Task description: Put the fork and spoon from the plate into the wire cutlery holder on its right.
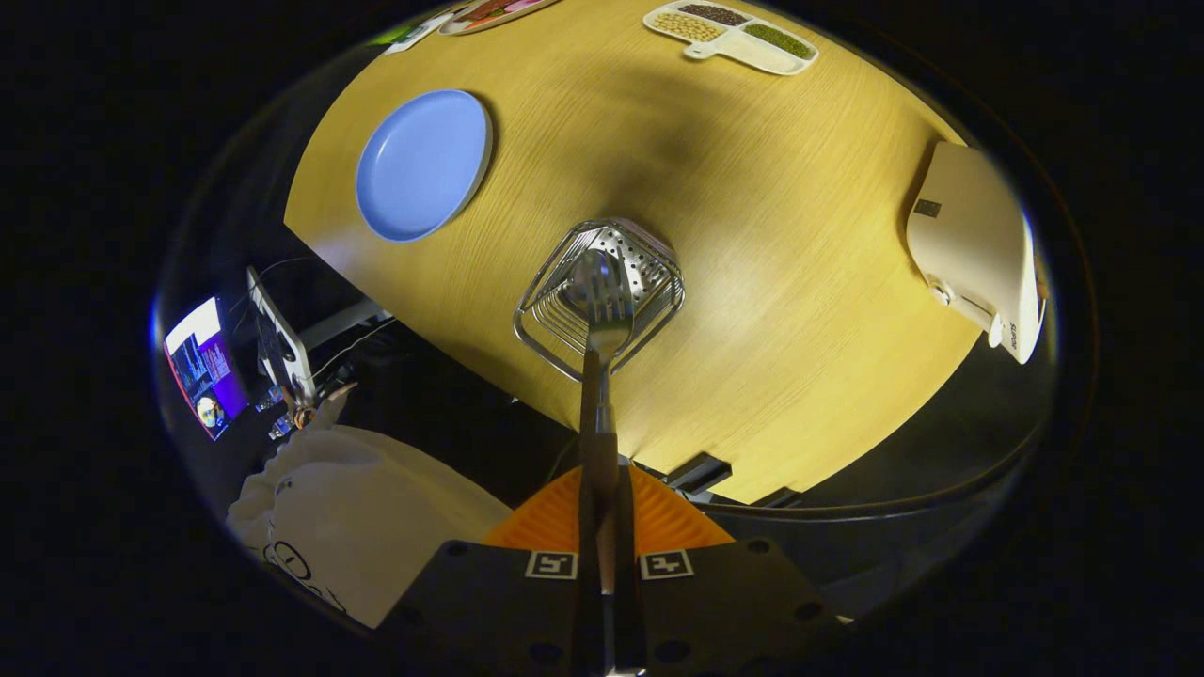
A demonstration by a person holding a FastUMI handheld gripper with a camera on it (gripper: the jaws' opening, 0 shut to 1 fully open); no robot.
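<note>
**Gripper clamped on cutlery above the wire holder**

While the gripper (pixel 602 512) looks steeply down on the wooden table (pixel 771 188), its two fingers stand almost together, with only the thin handle of a utensil between them. Both fingers press on that handle, so the jaws are narrow and holding. The utensil is the fork (pixel 607 315): its handle runs straight ahead from the fingers and its tines lie over the mouth of the wire cutlery holder (pixel 599 296). A rounded metal shape sits just behind the tines, inside the holder; it looks like the bowl of the spoon (pixel 591 273), though the overlap makes this hard to confirm.

The holder stands on the table just beyond the fingertips, near the table's closer edge. Its wire rings and perforated base are visible around the fork head. Whether the fork tips touch the holder's base or rim cannot be told.

The blue plate (pixel 423 165) lies on the table to the left of the holder and well apart from it. Its surface is bare.

Further items noted: a divided white tray (pixel 734 36) with grains or beans at the far side of the table, a pale boxy device (pixel 978 249) at the table's right edge, and a white cloth bag (pixel 348 508) below the table on the left, near a lit screen (pixel 202 367).
</note>
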